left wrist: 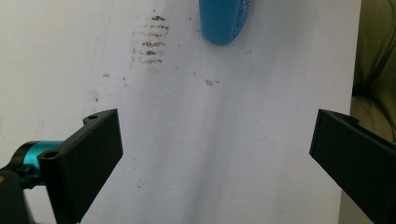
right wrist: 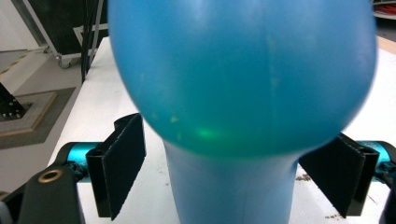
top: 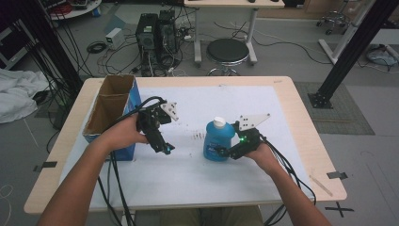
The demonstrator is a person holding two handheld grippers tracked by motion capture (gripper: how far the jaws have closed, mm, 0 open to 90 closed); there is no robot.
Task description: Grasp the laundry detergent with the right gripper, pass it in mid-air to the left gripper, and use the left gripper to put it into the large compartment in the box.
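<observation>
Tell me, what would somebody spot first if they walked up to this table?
Probably the bright blue bottle with its white cap, standing near the middle of the white table, with the right claw around its lower part. Next, the open cardboard box with blue sides at the table's left edge. The left claw hangs open between box and bottle, over some small brown smudges.
</observation>
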